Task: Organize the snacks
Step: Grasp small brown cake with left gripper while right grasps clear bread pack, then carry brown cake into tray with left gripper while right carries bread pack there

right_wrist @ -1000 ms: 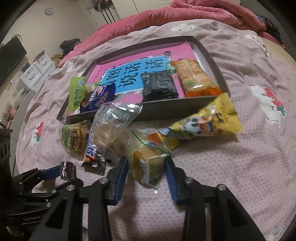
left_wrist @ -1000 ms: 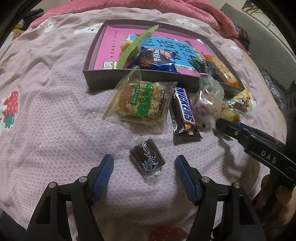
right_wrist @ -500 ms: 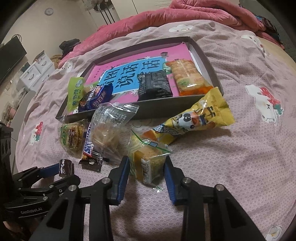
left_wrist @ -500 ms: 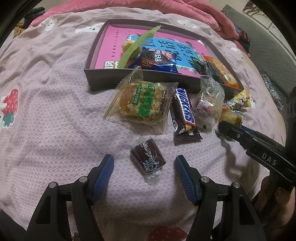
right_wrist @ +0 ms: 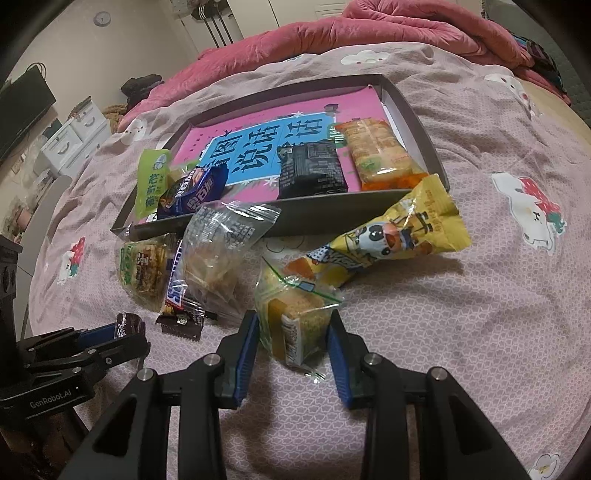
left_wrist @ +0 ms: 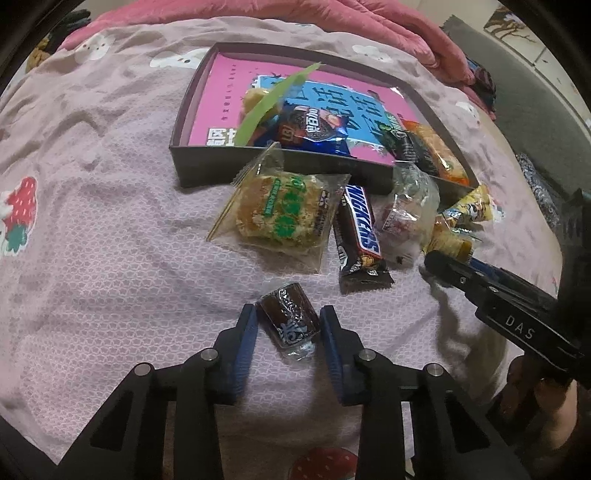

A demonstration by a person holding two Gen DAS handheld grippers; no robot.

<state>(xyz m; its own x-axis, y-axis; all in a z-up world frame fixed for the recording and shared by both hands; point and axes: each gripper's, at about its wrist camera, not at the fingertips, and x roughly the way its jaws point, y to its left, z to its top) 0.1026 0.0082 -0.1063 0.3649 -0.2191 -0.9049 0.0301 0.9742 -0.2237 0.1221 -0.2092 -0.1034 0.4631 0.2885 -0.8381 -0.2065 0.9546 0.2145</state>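
Observation:
My left gripper (left_wrist: 288, 325) is shut on a small brown wrapped candy (left_wrist: 290, 317) lying on the pink bedspread; it also shows in the right wrist view (right_wrist: 127, 325). My right gripper (right_wrist: 293, 332) is shut on a clear-wrapped yellow cake (right_wrist: 295, 325). A dark shallow box (left_wrist: 188, 162) with a pink and blue base holds a blue cookie pack (left_wrist: 314, 127), a green packet (right_wrist: 151, 181), a black pack (right_wrist: 310, 171) and an orange cracker pack (right_wrist: 376, 151).
In front of the box lie a green-printed rice cake (left_wrist: 280, 214), a Snickers bar (left_wrist: 360, 236), a clear bag (right_wrist: 225, 254) and a yellow panda packet (right_wrist: 391, 236). A red quilt (right_wrist: 369, 26) is heaped behind. White drawers (right_wrist: 74, 136) stand left.
My left gripper's jaws have closed from wide open onto the brown candy. My right gripper has tightened slightly on the yellow cake and barely moved.

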